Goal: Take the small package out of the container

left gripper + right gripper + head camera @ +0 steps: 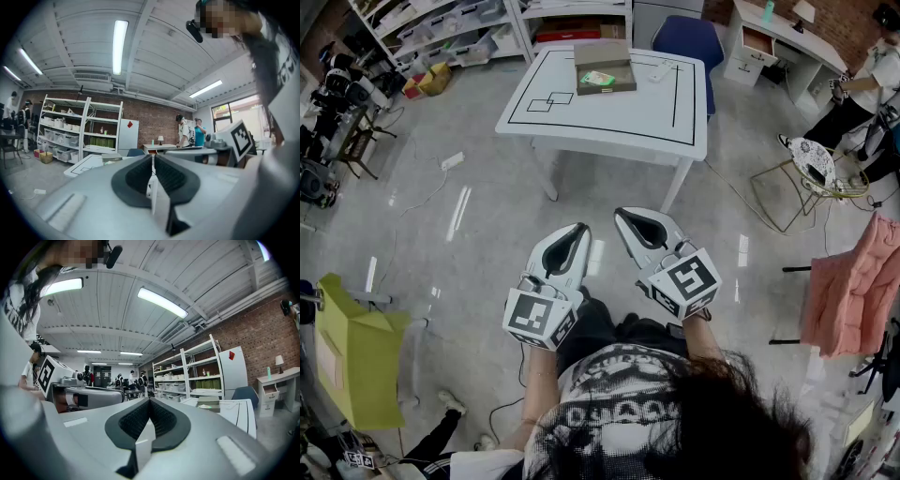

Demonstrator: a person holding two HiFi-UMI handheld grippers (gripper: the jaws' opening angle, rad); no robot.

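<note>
You hold your left hand-held gripper (579, 231) near your body, clenched, with nothing between its jaws. Just beside it, your right hand-held gripper (620, 216) is clenched too and also empty. Far ahead of you, well apart from both, stands the white bench (609, 117) marked with black lines. On its far side sits the container (624, 86), an open cardboard box. The small package (597, 79), green and white, lies inside the container. A grey floor (487, 197) lies between you and the bench.

the floor (469, 216) is shining glossy, reflecting lamps. the table (675, 103) is looking smooth, matt white. the container (605, 58) is looking like matt brown cardboard. the left gripper (581, 229) and right gripper (620, 214) are showing smooth white plastic, with dark ribbed pads (136, 420).
</note>
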